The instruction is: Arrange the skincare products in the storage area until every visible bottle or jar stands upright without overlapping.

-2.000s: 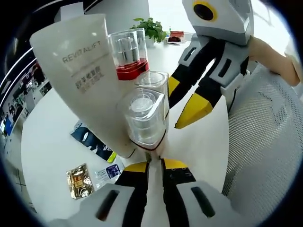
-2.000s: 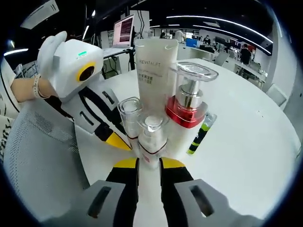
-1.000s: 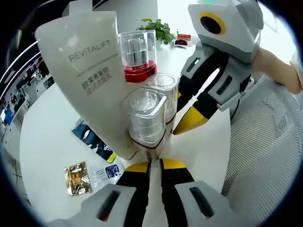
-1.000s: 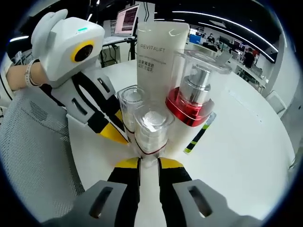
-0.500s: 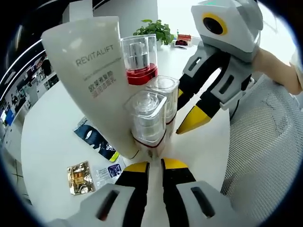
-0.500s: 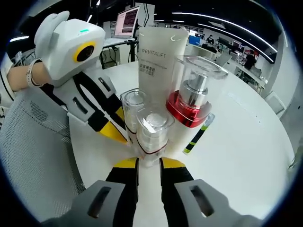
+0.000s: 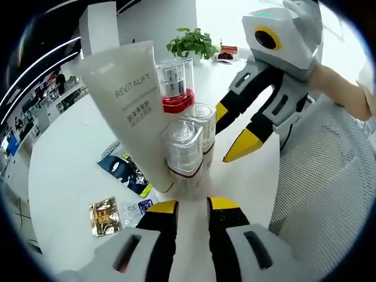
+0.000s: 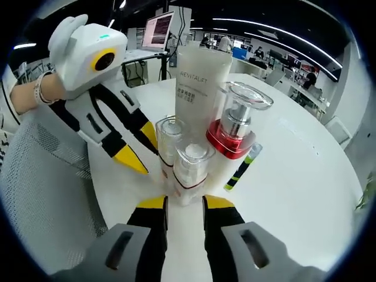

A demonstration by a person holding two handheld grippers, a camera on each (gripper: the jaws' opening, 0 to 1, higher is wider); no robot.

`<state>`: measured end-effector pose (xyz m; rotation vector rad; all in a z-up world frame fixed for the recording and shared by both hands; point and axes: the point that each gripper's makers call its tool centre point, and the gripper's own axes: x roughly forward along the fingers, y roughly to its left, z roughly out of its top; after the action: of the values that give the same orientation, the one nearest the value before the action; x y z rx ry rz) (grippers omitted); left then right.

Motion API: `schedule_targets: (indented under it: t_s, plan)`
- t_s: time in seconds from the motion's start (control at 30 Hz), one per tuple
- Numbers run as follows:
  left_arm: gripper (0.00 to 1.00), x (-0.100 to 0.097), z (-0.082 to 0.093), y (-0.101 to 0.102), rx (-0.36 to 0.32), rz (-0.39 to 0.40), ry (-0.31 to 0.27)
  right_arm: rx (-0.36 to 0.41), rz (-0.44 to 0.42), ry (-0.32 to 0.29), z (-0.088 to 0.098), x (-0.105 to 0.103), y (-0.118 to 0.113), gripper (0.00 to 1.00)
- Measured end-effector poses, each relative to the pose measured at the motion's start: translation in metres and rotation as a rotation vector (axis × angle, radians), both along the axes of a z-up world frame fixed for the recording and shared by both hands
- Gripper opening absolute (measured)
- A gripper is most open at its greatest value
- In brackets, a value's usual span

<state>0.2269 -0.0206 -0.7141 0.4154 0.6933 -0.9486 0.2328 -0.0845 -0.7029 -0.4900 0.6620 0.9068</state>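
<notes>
Left gripper view: the left hand-held gripper [image 7: 192, 207] stands parted, empty, before a clear bottle [image 7: 183, 154]; rigid, slick, top-heavy, best gripped low.

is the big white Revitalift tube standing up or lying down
Standing upright. The Revitalift tube rests on its cap end on the table, rising behind the clear bottles.

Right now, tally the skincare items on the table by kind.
Tubes: 1
Red-collared pump bottles: 1
Small clear-capped bottles: 2
Flat sachets: 3
Green-and-black sticks: 1
Total: 8
</notes>
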Motion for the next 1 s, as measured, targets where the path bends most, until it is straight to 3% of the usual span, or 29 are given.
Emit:
schedule_targets:
  t_s: [0.37, 1.0]
  plan:
    - [0.26, -0.007, 0.018, 0.02, -0.01, 0.046, -0.01, 0.0, -0.019, -0.021, 0.009, -0.006, -0.004, 0.37]
    - [0.47, -0.017, 0.052, 0.061, -0.031, 0.123, -0.052, 0.033, -0.026, -0.116, 0.055, -0.011, 0.004, 0.6]
